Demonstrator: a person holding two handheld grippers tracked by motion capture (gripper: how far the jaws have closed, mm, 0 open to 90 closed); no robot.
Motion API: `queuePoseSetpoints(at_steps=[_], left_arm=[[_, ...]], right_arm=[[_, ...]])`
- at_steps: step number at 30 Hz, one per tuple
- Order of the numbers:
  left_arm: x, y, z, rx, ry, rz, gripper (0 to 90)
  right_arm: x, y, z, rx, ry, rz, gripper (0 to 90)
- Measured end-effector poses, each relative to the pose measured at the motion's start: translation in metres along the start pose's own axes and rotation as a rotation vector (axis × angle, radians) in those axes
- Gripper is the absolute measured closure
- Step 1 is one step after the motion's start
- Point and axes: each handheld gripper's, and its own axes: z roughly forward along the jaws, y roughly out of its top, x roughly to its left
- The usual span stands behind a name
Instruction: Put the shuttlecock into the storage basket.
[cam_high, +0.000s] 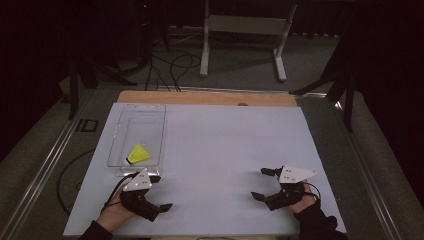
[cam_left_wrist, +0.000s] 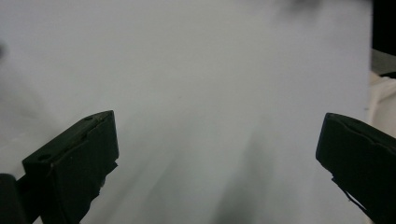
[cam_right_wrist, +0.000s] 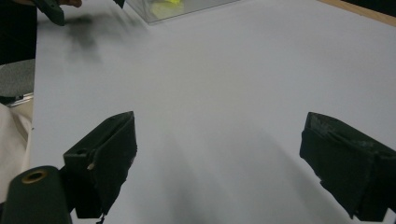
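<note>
A clear plastic tray (cam_high: 120, 131) lies on the left side of the white table sheet (cam_high: 215, 150), with a small yellow packet (cam_high: 138, 154) inside its near end. My left gripper (cam_high: 161, 192) rests on the sheet just in front of the tray, jaws wide apart with nothing between them (cam_left_wrist: 219, 154). My right gripper (cam_high: 261, 184) rests near the front right of the sheet, also open and empty (cam_right_wrist: 219, 163). In the right gripper view the tray corner (cam_right_wrist: 154, 11) and the yellow packet (cam_right_wrist: 169, 3) appear at the top edge.
A strip of wooden tabletop (cam_high: 210, 97) runs along the sheet's far edge. Beyond it stand a white frame (cam_high: 240, 30) and cables (cam_high: 170, 67) on the dark floor. A metal rail (cam_high: 45, 160) runs along the table's left side.
</note>
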Motion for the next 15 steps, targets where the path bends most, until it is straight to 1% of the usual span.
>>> queuePoseSetpoints(at_steps=[5,6,10,12,13,15], left_arm=[[0.002,-0.011,-0.007,-0.013,0.083,-0.037,0.3],[0.002,-0.012,-0.008,-0.015,0.103,-0.035,0.3],[0.0,-0.018,-0.01,-0.04,0.182,-0.049,0.3],[-0.001,-0.021,-0.011,-0.037,0.215,-0.04,0.3],[-0.001,-0.021,-0.011,-0.038,0.224,-0.038,0.3],[0.0,-0.021,-0.012,-0.047,0.223,-0.042,0.3]], right_arm=[[-0.001,-0.001,-0.001,0.011,-0.011,-0.003,11.0],[-0.001,-0.002,-0.001,0.012,-0.014,-0.005,11.0],[-0.002,-0.004,-0.001,0.014,-0.023,-0.001,11.1],[-0.003,-0.005,-0.001,0.021,-0.036,-0.004,13.2],[-0.004,-0.005,-0.001,0.025,-0.039,0.002,13.3],[-0.006,-0.006,-0.001,0.037,-0.042,0.007,13.1]])
